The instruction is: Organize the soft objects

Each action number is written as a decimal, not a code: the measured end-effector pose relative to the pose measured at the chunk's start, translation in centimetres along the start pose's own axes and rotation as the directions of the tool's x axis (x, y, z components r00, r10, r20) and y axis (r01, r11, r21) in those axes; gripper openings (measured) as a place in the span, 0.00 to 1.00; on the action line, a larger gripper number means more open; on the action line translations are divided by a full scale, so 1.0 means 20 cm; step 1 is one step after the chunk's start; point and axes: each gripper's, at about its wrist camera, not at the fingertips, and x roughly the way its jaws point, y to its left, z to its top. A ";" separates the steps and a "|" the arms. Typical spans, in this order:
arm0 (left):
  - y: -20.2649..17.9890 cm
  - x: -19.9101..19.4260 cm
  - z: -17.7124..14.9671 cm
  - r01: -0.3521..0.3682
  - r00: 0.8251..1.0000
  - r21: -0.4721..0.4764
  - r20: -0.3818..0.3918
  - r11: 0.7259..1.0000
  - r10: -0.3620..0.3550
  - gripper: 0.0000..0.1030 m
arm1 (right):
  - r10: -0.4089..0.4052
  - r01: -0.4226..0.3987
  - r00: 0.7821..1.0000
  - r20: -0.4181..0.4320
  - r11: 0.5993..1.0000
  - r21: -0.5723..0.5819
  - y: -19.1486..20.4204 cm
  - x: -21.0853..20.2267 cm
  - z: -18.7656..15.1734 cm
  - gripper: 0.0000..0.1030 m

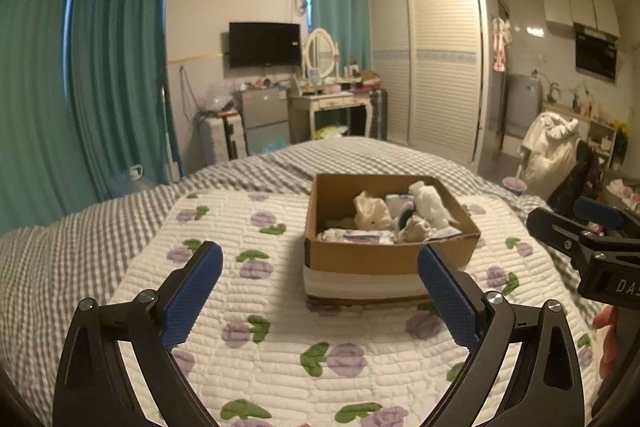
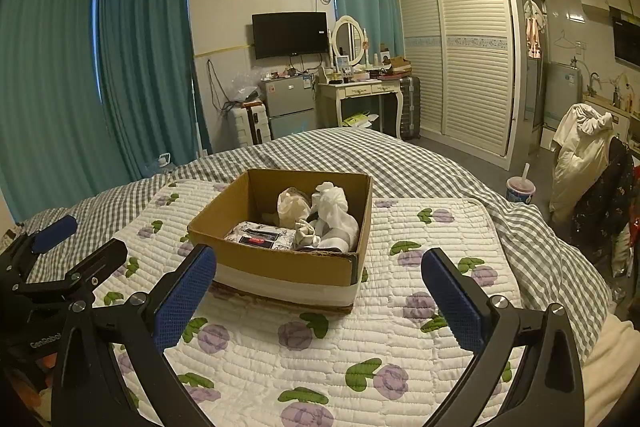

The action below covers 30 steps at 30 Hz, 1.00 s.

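One cardboard box (image 2: 280, 259) sits on the floral quilted mat (image 2: 420, 347) spread over the checked bed cover (image 2: 400, 155); inside lie one cream bundle (image 2: 294, 205), one white bundle (image 2: 334, 213) and one flat wrapped packet (image 2: 260, 238), with smaller pieces too jumbled to count. Two grippers are present. The left gripper (image 1: 320, 297) and the right gripper (image 2: 318, 301) both stand spread wide above the mat short of the box, gripping nothing.
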 end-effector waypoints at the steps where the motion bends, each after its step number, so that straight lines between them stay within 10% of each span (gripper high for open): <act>1: 0.00 0.00 0.00 0.000 1.000 0.001 0.000 1.000 0.000 0.97 | 0.000 0.000 1.000 0.000 1.000 -0.001 0.00 0.00 0.00 1.00; 30: 0.04 -0.01 0.00 -0.005 1.000 -0.015 -0.005 1.000 0.005 0.97 | 0.004 -0.003 1.000 -0.011 1.000 0.009 -0.01 0.02 -0.02 1.00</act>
